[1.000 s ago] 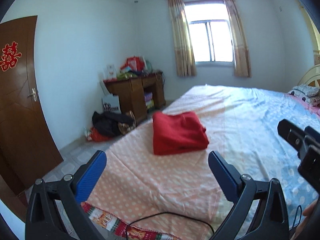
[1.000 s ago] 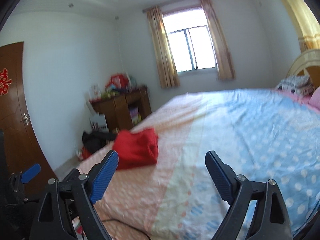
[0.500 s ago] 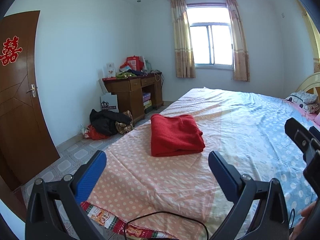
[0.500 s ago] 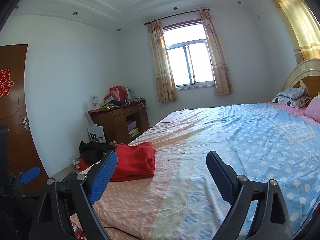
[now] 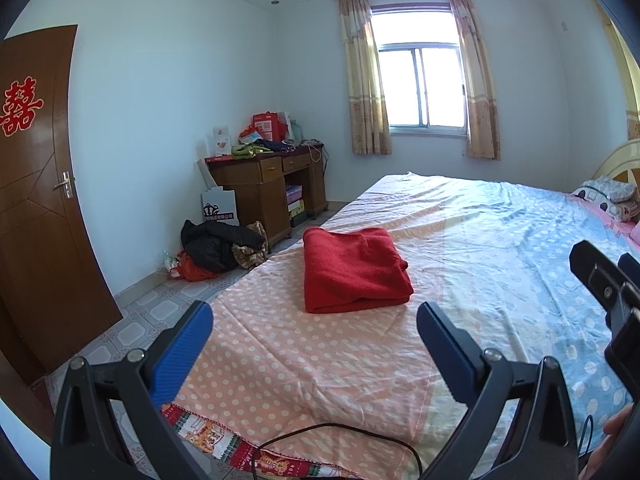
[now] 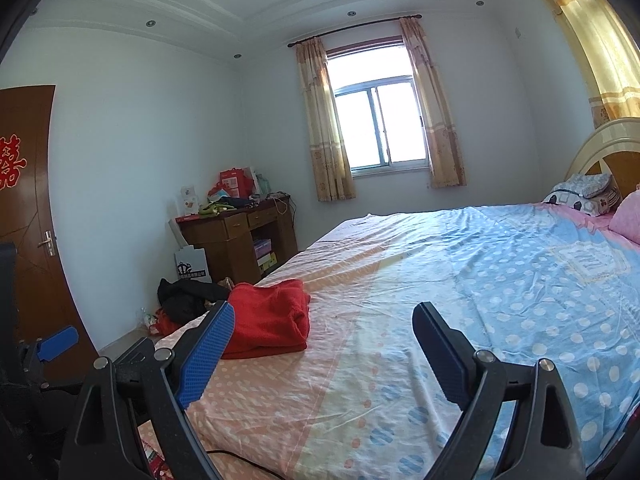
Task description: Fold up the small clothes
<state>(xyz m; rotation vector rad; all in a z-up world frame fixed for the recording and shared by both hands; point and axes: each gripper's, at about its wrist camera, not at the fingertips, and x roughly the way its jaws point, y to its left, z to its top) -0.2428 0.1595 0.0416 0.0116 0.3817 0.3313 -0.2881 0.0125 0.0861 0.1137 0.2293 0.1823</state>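
A red garment [image 5: 354, 269] lies folded into a thick rectangle on the pink dotted part of the bed [image 5: 304, 360]. My left gripper [image 5: 316, 328] hovers open over the bed's near edge, short of the garment, with nothing between its blue fingers. From the right wrist view the same red garment [image 6: 268, 318] lies ahead and to the left. My right gripper [image 6: 322, 328] is open and empty above the sheet, its left finger crossing in front of the garment's near corner. The right gripper's black body [image 5: 608, 292] shows at the left view's right edge.
The bed's far half is blue with dots [image 6: 540, 280], with pillows [image 6: 584, 194] by the headboard. A wooden desk [image 5: 266, 188] piled with items stands at the wall, dark clothes [image 5: 220, 246] heaped on the tiled floor. A brown door [image 5: 36, 200] is left. A black cable [image 5: 336, 436] crosses the bed's near edge.
Both cameras tilted up a little, so the garment sits lower in view. Both grippers stayed open and empty; the garment did not move.
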